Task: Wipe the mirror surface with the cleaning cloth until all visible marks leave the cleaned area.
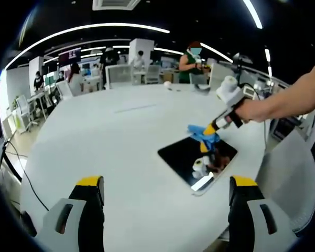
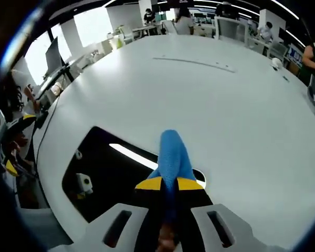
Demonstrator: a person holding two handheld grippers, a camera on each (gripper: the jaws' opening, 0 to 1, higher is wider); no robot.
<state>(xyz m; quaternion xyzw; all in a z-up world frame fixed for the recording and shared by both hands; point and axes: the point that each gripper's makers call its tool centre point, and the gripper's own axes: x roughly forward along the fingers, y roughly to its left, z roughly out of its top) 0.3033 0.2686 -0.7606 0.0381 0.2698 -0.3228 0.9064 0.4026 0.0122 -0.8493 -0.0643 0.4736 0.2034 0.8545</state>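
Observation:
The mirror (image 1: 197, 160) is a dark rectangular plate lying flat on the white table (image 1: 121, 136), right of centre in the left gripper view. A person's hand brings my right gripper (image 1: 214, 127) in from the right, shut on a blue cleaning cloth (image 1: 202, 135) that rests on the mirror's far edge. In the right gripper view the cloth (image 2: 170, 152) sticks out from between the closed yellow-tipped jaws of the right gripper (image 2: 169, 184), over the mirror (image 2: 102, 176). My left gripper (image 1: 167, 184) stands open above the table's near edge, nothing between its fingers.
The table (image 2: 226, 94) stretches wide and bare beyond the mirror, with a few small white items (image 1: 168, 84) at its far side. Chairs, desks and several people stand behind it. Cables (image 1: 13, 168) hang off the left edge.

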